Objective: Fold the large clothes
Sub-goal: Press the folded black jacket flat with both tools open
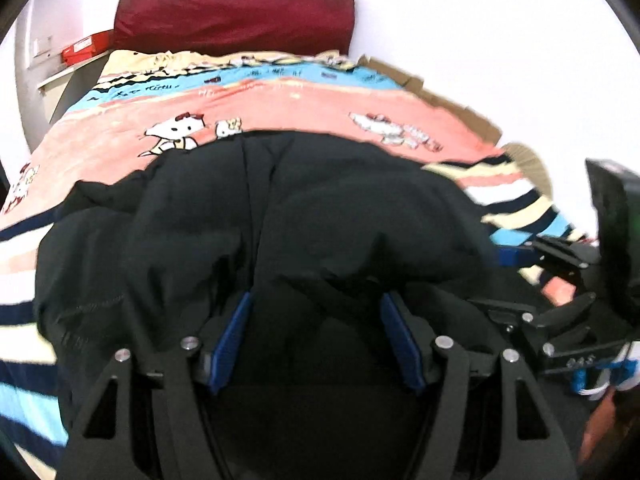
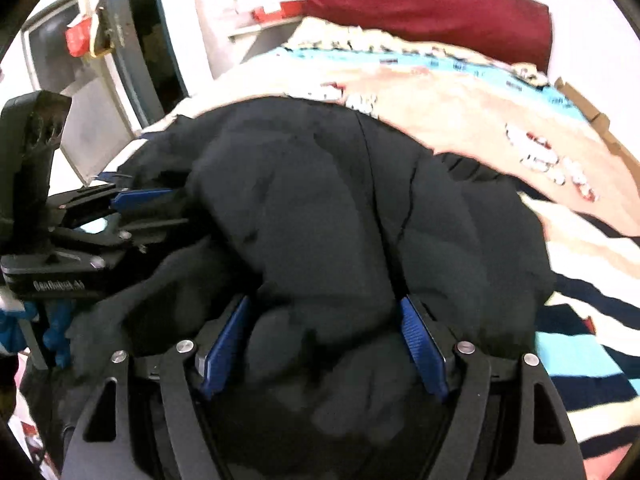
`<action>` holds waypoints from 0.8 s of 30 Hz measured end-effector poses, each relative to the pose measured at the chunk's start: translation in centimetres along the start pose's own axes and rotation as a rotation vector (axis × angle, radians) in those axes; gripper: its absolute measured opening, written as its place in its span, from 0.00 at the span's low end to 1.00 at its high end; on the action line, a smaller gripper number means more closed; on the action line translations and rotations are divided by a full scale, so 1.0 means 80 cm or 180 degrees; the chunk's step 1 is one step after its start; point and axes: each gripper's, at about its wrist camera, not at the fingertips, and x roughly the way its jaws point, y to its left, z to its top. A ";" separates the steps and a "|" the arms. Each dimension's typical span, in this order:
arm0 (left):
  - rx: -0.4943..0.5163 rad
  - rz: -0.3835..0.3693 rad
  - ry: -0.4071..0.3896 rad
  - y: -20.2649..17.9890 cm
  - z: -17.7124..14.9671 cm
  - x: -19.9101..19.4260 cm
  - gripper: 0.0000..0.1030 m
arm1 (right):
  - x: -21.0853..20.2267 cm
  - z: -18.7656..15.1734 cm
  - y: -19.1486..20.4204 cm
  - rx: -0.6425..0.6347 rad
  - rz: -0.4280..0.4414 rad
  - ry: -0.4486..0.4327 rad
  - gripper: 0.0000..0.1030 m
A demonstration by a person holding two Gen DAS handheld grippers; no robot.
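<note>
A large black padded jacket [image 1: 280, 208] lies bunched on the bed, filling the lower middle of both views [image 2: 340, 208]. My left gripper [image 1: 316, 300] has its blue-padded jaws spread wide, with a thick fold of jacket between them. My right gripper [image 2: 324, 304] is likewise open around bunched jacket fabric. The right gripper also shows at the right edge of the left wrist view [image 1: 560, 312], and the left gripper shows at the left of the right wrist view [image 2: 132, 208], both at the jacket's near hem.
The bed carries a pink, blue and striped cartoon blanket [image 1: 280, 104]. A dark red pillow [image 1: 232, 16] leans on the white wall at the head. Red boxes [image 1: 84, 50] sit on a shelf at left. Cardboard [image 1: 452, 100] lines the bed's right side.
</note>
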 end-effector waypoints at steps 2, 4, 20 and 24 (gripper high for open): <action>-0.0006 -0.0036 -0.0036 -0.003 -0.008 -0.016 0.63 | -0.018 -0.007 0.001 -0.0004 0.0048 -0.0068 0.73; 0.0114 0.0079 0.0109 -0.008 -0.018 -0.007 0.63 | -0.019 -0.011 0.000 -0.0024 0.0041 -0.0059 0.73; 0.0206 0.0616 0.0173 -0.024 -0.049 0.037 0.64 | 0.057 -0.021 -0.010 -0.0025 -0.0187 0.0325 0.73; 0.0207 0.0862 -0.0097 -0.044 -0.057 -0.012 0.63 | 0.017 -0.025 -0.006 0.0138 -0.0181 0.0170 0.73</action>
